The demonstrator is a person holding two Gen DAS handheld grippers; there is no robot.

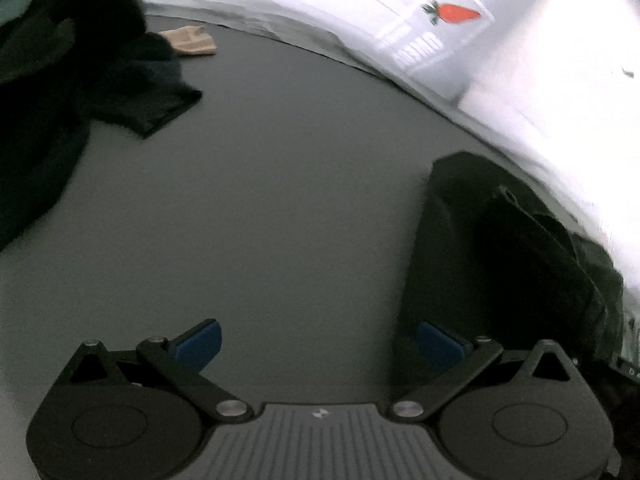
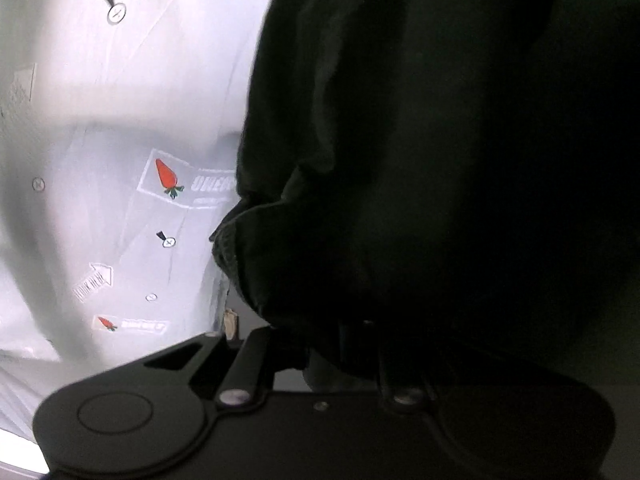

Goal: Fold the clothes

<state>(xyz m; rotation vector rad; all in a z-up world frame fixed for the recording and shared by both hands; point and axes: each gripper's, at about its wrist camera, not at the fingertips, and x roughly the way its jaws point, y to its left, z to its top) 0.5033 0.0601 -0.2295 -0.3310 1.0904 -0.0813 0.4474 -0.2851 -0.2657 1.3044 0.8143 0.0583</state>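
the left gripper [image 1: 318, 344] sits at the bottom of the left wrist view with its two blue pads [image 1: 200, 344] spread wide apart, and nothing is between them. under it is a flat grey table [image 1: 280, 200] that fills the middle of the frame. at the right side of that view a dark garment [image 1: 500, 260] sits in a bunched heap on the table, and the right blue pad is just beside its lower edge. in the upper left of the frame is a pile of dark clothes [image 1: 80, 72] with one end sticking out toward the middle. a small tan cloth [image 1: 192, 40] lies just beside that pile, near the top. along the top and right of the frame runs a white sheet [image 1: 520, 60] with a red carrot picture [image 1: 454, 12] on it. in the right wrist view the same dark garment [image 2: 440, 160] fills most of the right side and the top, very close to the camera. it hangs down over the right gripper [image 2: 360, 344] at the bottom middle, so the fingers are mostly hidden. the arms of the gripper look drawn close together with the cloth bunched right at them, so it seems to be pinching the garment. the left half of that view shows the white sheet [image 2: 100, 120] with red carrot pictures [image 2: 166, 174] and small round marks on it.
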